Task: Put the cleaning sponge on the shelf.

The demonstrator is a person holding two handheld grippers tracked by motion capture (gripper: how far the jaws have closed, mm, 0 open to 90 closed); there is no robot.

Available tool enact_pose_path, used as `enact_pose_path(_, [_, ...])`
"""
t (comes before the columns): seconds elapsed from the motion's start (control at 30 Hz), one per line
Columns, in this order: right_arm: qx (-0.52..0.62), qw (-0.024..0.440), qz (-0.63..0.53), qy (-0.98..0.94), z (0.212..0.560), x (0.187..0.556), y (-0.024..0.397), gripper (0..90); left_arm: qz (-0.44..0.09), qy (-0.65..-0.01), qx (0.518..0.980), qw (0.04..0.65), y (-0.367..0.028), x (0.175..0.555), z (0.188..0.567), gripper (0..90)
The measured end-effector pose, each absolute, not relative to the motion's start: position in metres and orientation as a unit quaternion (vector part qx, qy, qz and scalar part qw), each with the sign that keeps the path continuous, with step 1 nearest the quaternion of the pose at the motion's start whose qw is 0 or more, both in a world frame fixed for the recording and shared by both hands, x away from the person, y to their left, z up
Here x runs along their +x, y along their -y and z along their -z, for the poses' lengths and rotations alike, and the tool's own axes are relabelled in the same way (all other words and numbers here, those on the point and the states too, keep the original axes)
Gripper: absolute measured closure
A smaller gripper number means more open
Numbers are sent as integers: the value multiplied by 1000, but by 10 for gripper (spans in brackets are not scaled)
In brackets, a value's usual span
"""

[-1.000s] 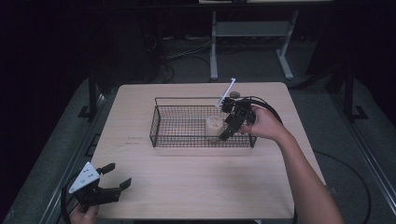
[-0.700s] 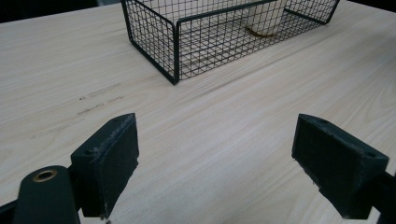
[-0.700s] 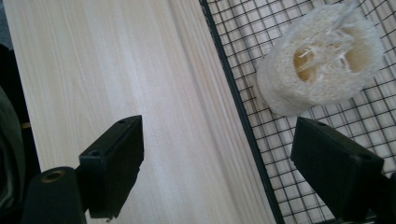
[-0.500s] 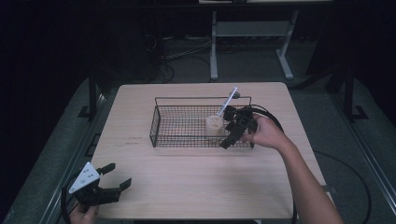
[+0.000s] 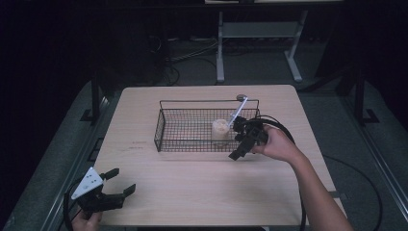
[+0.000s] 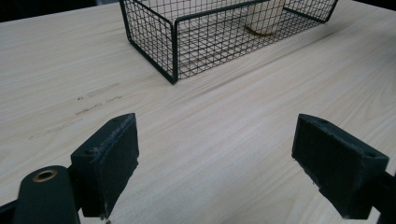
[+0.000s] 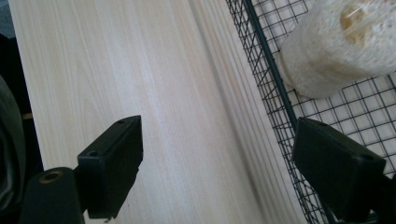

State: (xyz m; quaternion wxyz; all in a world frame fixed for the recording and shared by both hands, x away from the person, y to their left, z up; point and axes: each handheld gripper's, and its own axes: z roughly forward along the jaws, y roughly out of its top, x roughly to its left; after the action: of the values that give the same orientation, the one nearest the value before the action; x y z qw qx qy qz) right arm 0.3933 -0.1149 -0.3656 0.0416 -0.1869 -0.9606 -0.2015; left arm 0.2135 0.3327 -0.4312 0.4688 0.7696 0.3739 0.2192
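Observation:
A black wire basket (image 5: 183,126) stands in the middle of the pale wooden table. Inside it, towards its right end, a cream loofah-like roll (image 5: 220,130) stands upright. My right gripper (image 5: 236,143) hovers open at the basket's near right corner, just outside the front wall. In the right gripper view the roll (image 7: 341,46) lies behind the basket mesh (image 7: 268,88), beyond the open right gripper (image 7: 217,163). My left gripper (image 5: 124,180) rests open at the table's near left corner. In the left gripper view it (image 6: 215,158) faces the basket (image 6: 173,46) and the roll (image 6: 264,18) from a distance.
Bare tabletop (image 5: 202,183) lies between the two grippers. A cable (image 5: 281,126) loops from the right gripper along the basket's right end. Past the table's far edge are a metal stand (image 5: 220,53) and floor cables in the dark.
My right gripper has drawn back from over the basket's right end towards the near side and now sits lower, outside the front wall. The roll stays in the basket. The left gripper has not moved.

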Motion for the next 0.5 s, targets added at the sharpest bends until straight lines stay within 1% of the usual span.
enact_pose_path(0.07, [-186,37,196,962,366,391,115,159,-219,-374,769,470,-332,213,431,139])
enact_pose_path(0.2, [-181,41,212,959,365,386,117,160,-219,-373,770,469,-332,214,431,139])
enact_pose_path(0.5, [-180,43,208,960,369,375,122,160,-219,-373,770,469,-332,214,431,140])
